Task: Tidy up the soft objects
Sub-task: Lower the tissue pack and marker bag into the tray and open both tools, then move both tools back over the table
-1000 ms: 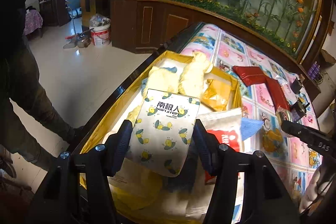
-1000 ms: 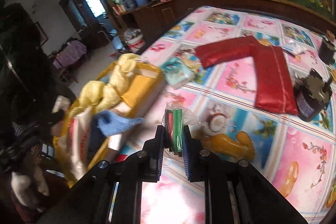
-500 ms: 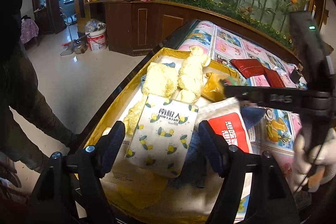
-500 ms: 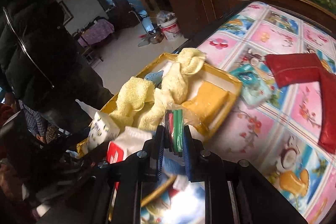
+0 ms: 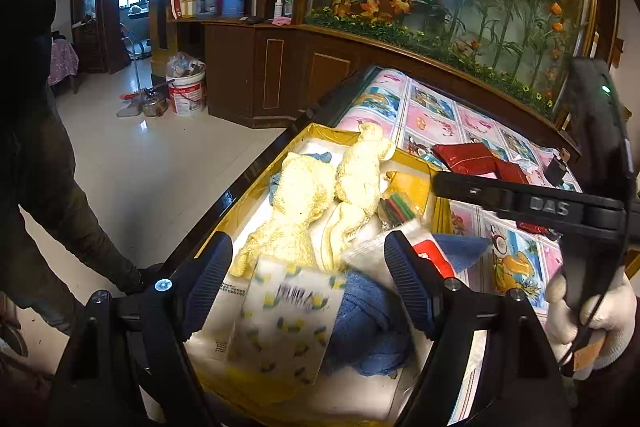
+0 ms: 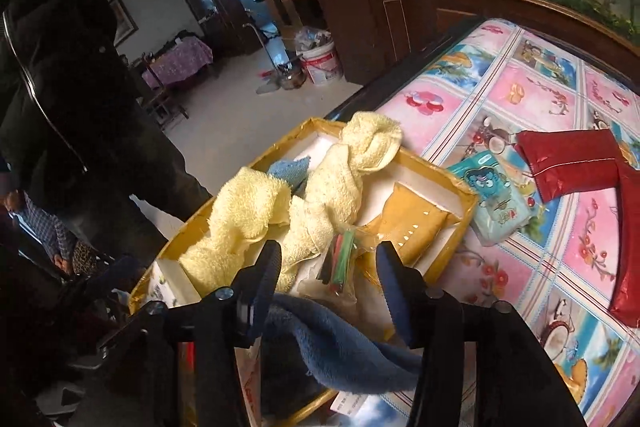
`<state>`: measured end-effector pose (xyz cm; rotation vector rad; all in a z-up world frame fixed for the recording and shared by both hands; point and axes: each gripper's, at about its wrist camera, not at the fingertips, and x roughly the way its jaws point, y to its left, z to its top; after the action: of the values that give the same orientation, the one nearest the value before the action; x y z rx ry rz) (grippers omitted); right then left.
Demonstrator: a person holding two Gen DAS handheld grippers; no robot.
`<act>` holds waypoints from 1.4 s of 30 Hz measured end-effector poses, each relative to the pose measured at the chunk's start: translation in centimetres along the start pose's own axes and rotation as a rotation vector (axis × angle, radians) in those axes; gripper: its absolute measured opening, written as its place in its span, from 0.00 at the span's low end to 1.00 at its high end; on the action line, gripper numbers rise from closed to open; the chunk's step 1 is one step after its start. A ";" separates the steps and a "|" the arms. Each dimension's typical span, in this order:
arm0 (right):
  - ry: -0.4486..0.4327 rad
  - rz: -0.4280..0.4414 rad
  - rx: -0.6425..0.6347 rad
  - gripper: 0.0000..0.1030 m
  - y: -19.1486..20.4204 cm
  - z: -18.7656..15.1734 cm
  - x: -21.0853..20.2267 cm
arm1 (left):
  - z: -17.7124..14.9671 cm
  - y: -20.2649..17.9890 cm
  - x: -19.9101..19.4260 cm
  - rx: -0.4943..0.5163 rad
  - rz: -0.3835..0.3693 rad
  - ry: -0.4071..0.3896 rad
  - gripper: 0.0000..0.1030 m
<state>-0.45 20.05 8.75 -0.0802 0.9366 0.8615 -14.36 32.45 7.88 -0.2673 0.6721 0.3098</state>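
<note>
Right gripper (image 6: 326,277) jaws just opening, part open, pads off the clear bag of coloured sticks (image 6: 339,261) lying between them in the yellow box (image 6: 466,203). Left gripper (image 5: 308,275) wide, lemon-print pack (image 5: 286,323) loose between its fingers.

Your lemon-print pack (image 5: 286,311) is motion-blurred in the left wrist view; its lettering can't be read. The blue towel (image 5: 368,319) runs under that pack and behind the left gripper's right finger (image 5: 408,287), so its full outline is hidden. The red-and-white bag (image 5: 434,255) shows only a corner there. The red pouch (image 6: 624,227) is cut off by the right wrist frame's edge. Print on the teal packet (image 6: 498,203) is too small to read.
</note>
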 end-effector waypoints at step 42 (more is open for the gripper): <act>-0.148 -0.257 0.269 0.73 -17.7 -14.1 -15.0 | 0.2 -18.3 4.2 0.450 0.212 0.089 0.78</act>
<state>-2.31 -6.85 5.91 0.0930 0.8730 0.4922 -4.50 16.44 7.92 0.2220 0.8399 0.3410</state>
